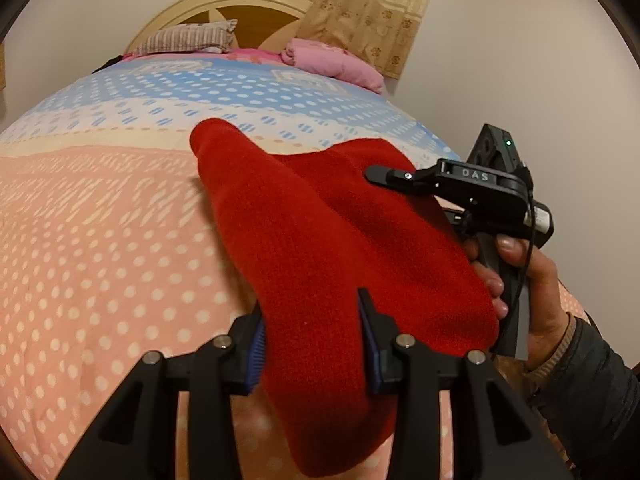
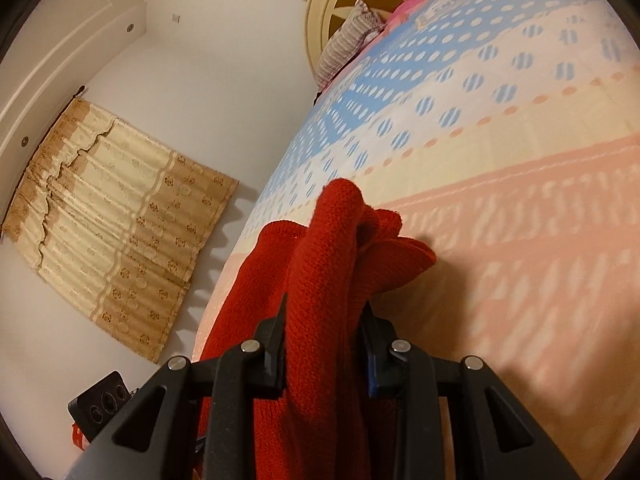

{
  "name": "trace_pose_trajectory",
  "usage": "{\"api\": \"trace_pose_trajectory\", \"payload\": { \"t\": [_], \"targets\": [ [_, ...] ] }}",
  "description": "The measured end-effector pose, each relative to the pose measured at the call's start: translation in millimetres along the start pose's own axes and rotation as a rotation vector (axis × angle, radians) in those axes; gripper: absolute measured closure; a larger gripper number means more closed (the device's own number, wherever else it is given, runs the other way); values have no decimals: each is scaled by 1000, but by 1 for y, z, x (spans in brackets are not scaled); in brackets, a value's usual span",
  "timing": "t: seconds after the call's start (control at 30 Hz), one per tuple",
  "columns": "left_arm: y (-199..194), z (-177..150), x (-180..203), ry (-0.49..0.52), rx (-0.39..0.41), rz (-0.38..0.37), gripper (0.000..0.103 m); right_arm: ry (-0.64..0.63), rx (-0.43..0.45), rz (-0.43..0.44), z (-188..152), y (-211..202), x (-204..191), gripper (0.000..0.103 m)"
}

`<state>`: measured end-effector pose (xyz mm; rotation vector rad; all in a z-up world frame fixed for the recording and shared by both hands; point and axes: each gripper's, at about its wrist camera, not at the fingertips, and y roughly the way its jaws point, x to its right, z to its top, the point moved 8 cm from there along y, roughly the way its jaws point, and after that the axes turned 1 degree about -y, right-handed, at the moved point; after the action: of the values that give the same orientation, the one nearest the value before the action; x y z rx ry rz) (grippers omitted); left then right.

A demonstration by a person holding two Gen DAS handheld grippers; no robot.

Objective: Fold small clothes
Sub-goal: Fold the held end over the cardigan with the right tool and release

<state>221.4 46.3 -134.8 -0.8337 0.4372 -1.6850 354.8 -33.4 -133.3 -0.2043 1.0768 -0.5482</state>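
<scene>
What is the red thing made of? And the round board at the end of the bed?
The red garment looks like knitted wool or acrylic yarn: the right wrist view shows rows of small loops and a soft, fuzzy, matt surface. The headboard looks like wood, with a cream painted rim and brown panels that have a smooth, slightly glossy finish. It could also be painted board; the pictures cannot tell.

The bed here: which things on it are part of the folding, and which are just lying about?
Part of the job:
red knit garment
left gripper
right gripper
bedspread, the work surface

Lying about:
pink blanket
striped pillow
curtain
headboard
</scene>
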Motion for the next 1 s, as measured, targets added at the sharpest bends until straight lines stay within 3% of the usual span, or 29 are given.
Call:
{"api": "trace_pose_trajectory", "payload": {
  "t": [0.6,1.0],
  "targets": [
    [-45,-16,-67,-62,33,87,62,-42,-119,74,-31,79,-55,74],
    [-52,-28,-98,-95,24,123,62,-63,-195,104,-53,123,-84,74]
  ]
}}
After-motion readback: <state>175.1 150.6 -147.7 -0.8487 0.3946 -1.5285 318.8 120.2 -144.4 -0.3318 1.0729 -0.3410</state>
